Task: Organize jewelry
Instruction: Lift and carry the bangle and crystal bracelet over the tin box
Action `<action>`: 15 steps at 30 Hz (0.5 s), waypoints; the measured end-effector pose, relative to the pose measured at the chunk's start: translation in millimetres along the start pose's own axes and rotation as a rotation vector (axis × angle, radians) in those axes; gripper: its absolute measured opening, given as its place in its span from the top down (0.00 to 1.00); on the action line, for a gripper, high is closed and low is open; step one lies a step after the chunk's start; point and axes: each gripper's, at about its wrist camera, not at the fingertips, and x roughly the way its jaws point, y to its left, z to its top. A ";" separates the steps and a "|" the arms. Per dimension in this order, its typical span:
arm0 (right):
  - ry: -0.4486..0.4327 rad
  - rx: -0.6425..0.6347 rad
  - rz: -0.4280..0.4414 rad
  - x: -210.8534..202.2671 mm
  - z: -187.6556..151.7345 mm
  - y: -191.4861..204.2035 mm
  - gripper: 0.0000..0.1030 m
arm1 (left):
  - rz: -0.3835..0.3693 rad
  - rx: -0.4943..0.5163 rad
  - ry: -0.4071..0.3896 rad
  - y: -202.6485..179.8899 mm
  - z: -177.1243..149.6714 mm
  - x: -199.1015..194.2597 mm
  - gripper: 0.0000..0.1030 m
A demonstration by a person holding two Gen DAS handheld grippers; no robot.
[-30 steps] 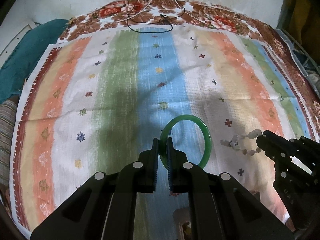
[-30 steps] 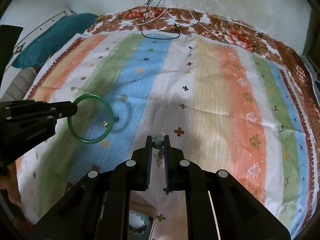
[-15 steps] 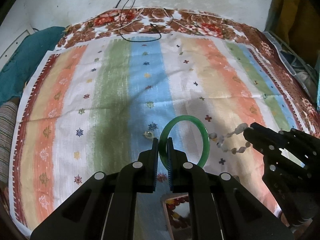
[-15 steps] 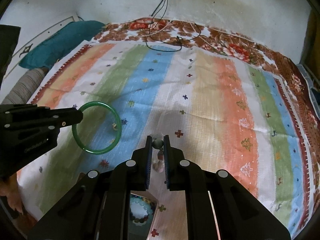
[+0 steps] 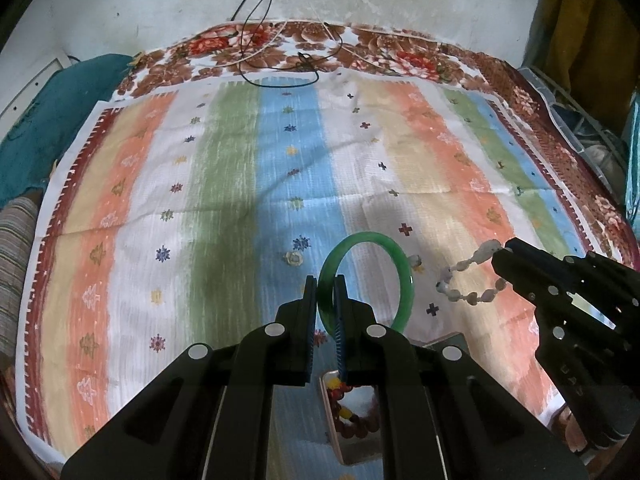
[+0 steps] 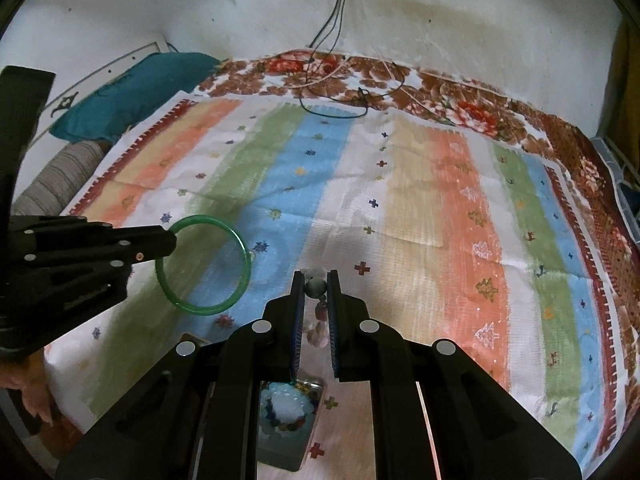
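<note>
Lifting clear of the striped cloth (image 5: 224, 184) — left gripper (image 5: 325, 280) clamps the green bangle (image 5: 402, 276), right gripper (image 6: 316, 276) pinches the bead bracelet (image 5: 464, 280) — both now rising toward the box (image 5: 352, 420) at the near edge.

A striped cloth in orange, green, blue and white bands with small cross and star motifs (image 5: 224, 184) covers most of a brown floral bedspread (image 5: 384, 54), whose edge shows along the cloth's far side. Beyond that edge rises a stained whitewashed wall (image 6: 460, 12), where dark and pale cables (image 6: 334, 16) hang down onto the bedspread. Left of the cloth lies a teal cushion (image 6: 136, 88).
</note>
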 end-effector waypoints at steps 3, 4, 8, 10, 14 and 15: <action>-0.007 0.002 0.003 -6.3 -2.8 1.3 0.88 | -0.005 -0.003 -0.001 -0.2 -4.0 -3.7 0.92; -0.009 0.004 0.005 -8.7 -4.0 1.3 0.88 | -0.005 -0.004 -0.002 -0.4 -5.6 -5.1 0.92; -0.015 0.012 0.011 -15.9 -7.8 1.5 0.88 | -0.012 -0.007 -0.007 -0.9 -11.1 -11.3 0.92; -0.020 0.016 0.013 -19.7 -9.9 2.0 0.88 | -0.015 -0.007 -0.011 -2.0 -14.0 -14.5 0.92; -0.032 0.010 0.001 -26.1 -13.7 3.8 0.88 | -0.023 -0.002 -0.019 -5.4 -21.1 -22.5 0.92; -0.034 0.010 0.001 -27.7 -14.5 3.5 0.88 | -0.024 0.000 -0.021 -6.2 -22.5 -24.0 0.92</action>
